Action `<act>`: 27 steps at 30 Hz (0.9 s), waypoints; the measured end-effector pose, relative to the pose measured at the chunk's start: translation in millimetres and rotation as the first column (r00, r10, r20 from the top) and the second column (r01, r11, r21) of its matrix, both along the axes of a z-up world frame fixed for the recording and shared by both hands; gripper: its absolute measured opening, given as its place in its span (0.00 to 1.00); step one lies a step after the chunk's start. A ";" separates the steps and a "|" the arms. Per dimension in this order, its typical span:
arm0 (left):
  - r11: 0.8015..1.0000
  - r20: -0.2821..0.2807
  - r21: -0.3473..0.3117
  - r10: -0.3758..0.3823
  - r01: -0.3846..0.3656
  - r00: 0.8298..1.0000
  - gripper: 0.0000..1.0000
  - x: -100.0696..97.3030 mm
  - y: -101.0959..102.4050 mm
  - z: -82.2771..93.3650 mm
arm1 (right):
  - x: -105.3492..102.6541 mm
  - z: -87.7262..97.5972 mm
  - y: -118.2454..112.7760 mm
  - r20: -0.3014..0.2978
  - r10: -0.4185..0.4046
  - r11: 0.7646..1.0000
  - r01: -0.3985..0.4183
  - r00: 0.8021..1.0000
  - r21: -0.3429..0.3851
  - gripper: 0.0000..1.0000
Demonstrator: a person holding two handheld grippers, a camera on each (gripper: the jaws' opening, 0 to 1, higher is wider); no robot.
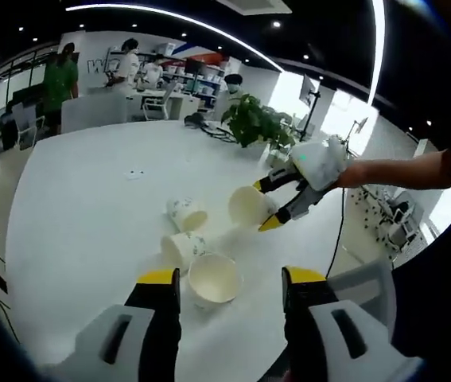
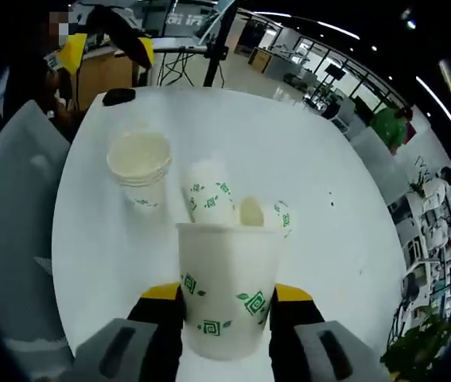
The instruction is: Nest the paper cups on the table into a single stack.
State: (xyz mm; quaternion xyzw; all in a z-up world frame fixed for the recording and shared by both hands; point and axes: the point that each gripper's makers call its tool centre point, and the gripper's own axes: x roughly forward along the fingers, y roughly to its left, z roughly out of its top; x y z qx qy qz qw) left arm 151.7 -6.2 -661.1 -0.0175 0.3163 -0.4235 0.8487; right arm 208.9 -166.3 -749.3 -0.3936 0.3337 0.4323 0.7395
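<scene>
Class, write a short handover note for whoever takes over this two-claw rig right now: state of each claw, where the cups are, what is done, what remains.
Right claw: shut on a paper cup, held upright above the table.
Left claw: open, holding nothing, hovering near the upright cup.
Two more cups lie on their sides: one beside the upright cup, another just beyond it.
Done: one cup picked up; no cups look nested yet.
Left: probably drop the held cup into the upright one, then add the two tipped cups to that stack.
</scene>
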 end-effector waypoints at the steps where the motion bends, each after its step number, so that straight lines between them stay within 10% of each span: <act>1: 1.000 0.001 0.000 -0.001 0.001 1.000 0.49 -0.3 -0.9 1.0 | 0.2 5.4 5.0 0.007 -0.001 1.000 0.001 1.000 0.021 0.41; 27: 0.991 0.014 -0.042 -0.126 0.127 0.992 0.43 20.4 -56.2 27.9 | -32.6 65.6 110.0 0.100 0.101 0.970 -0.121 0.990 0.211 0.41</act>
